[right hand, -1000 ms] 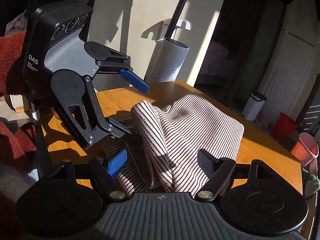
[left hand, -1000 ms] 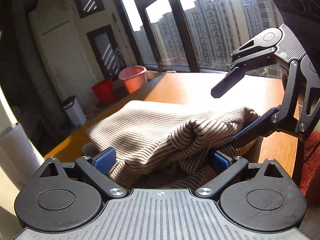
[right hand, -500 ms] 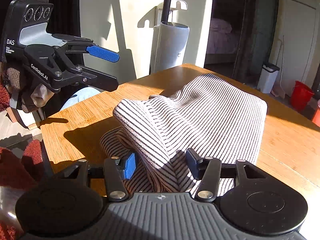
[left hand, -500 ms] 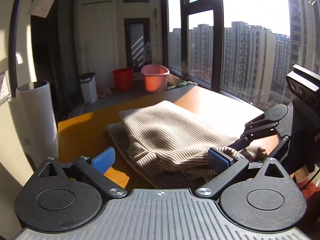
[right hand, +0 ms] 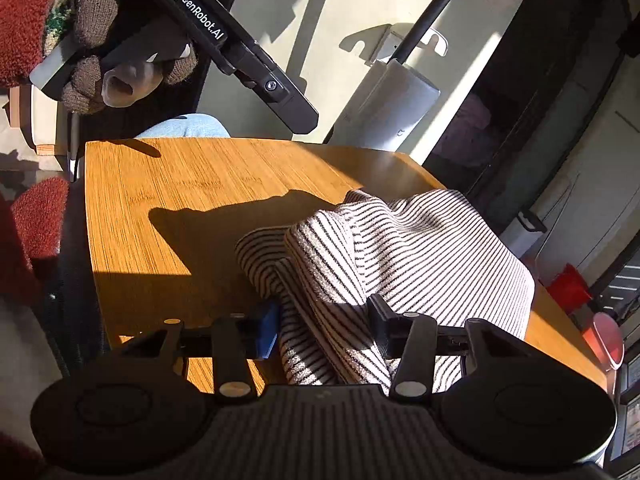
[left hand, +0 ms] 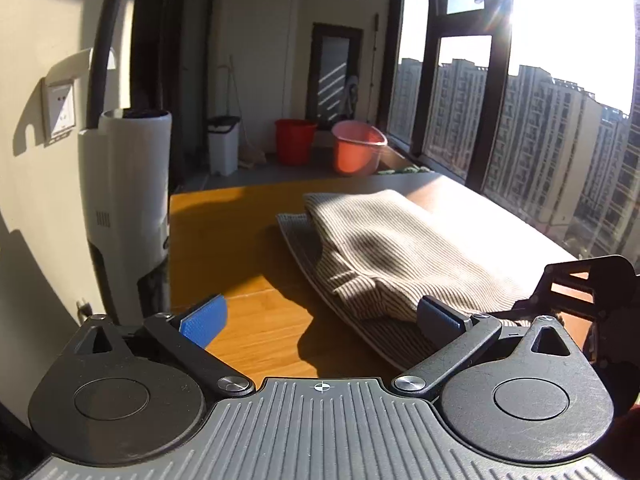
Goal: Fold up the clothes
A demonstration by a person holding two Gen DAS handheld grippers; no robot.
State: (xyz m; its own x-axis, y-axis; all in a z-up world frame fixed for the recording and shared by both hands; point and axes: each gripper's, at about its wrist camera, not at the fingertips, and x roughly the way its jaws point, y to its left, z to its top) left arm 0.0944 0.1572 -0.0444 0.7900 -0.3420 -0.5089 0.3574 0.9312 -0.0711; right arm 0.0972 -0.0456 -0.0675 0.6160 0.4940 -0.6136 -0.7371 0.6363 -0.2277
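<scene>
While the striped garment (right hand: 420,256) lies bunched on the wooden table (right hand: 180,200), the folding looks only partly done: in the left wrist view its far part rests in flat, doubled layers with a neat far edge, but the near end is a rumpled roll with a lower layer sticking out to the left. The garment sits toward the right and far side of the table, near a tall window (left hand: 540,120), with bare wood to its left. The right gripper (right hand: 324,324) has a thick ridge of the striped cloth between its two fingers; its jaws have just been closing, and the blue pad on the left finger (right hand: 266,332) and the black right finger both look pressed against the fabric, so it appears clamped on that bunched near end. The left gripper (left hand: 320,320) stands with its jaws wide apart and nothing between them but bare table; its right finger (left hand: 440,316) sits just at the garment's near edge, though whether it touches is unclear. In the right wrist view the left tool shows high at the far left, held by a person's hand in a brown knitted glove (right hand: 120,64). Judging from this, what remains is to lift or pull the gripped end, smooth the loose roll and lay it over into a tidy final fold
</scene>
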